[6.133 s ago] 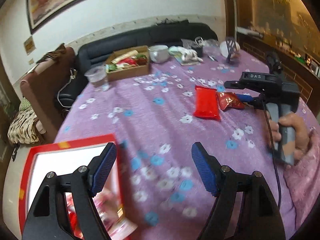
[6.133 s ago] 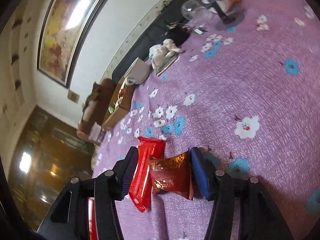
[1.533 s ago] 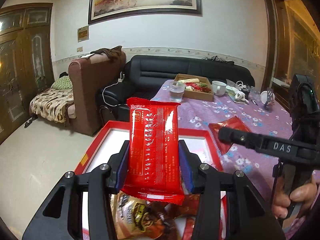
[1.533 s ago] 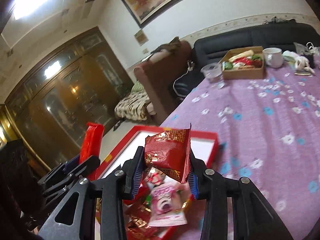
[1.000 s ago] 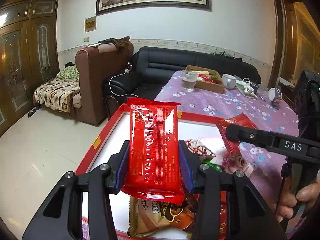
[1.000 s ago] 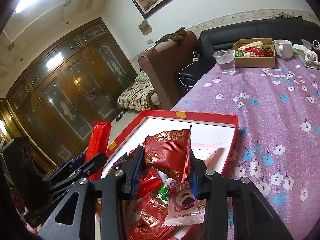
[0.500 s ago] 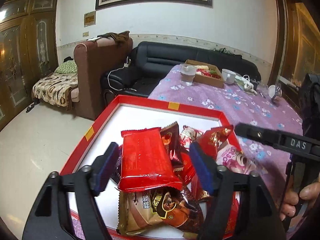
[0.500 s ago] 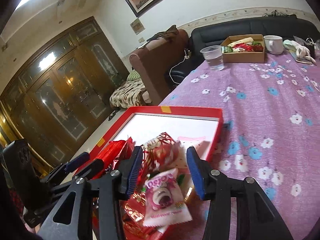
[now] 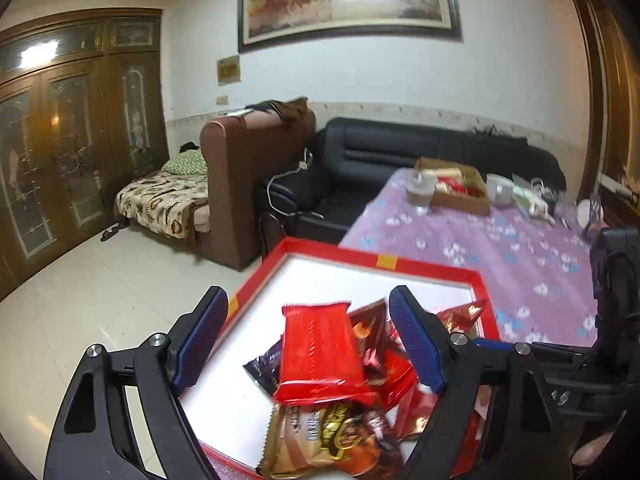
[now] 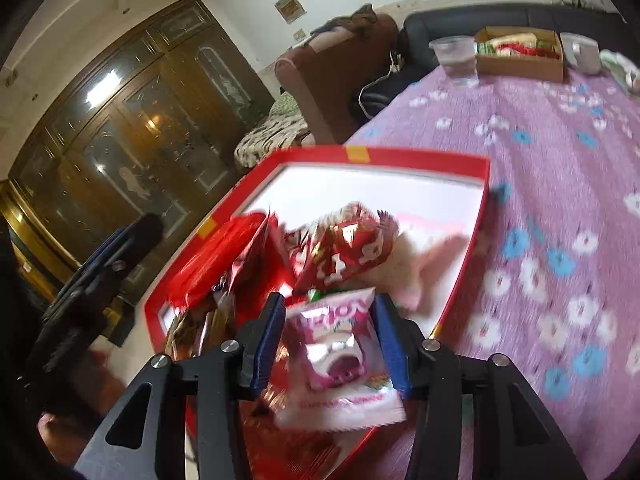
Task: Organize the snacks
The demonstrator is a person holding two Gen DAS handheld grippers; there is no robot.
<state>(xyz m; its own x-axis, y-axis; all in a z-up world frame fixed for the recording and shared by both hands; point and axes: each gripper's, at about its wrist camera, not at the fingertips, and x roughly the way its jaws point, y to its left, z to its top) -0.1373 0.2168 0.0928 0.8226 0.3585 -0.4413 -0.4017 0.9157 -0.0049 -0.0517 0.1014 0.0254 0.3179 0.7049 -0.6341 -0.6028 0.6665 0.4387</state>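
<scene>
Snack packs in red tray (image 9: 432, 268)
Your left tongs (image 9: 308, 344) are opening, clear of the red pack (image 9: 316, 356); right tongs (image 10: 328, 340) part-open over a pink pack (image 10: 336, 344), contact unclear, lettering blurred.

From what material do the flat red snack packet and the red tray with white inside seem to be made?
Flat red snack packet: probably thin plastic film, glossy; it shows bright highlights and a crimped, toothed top edge.
Red tray with white inside: likely coated cardboard; straight thin walls, sharp corners, a matte white floor, a yellow tape patch on the rim.

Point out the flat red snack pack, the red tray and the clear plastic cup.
flat red snack pack (image 9: 318, 354), left wrist view, middle of its face
red tray (image 9: 384, 261), left wrist view, far rim
clear plastic cup (image 10: 457, 60), right wrist view, side wall
</scene>
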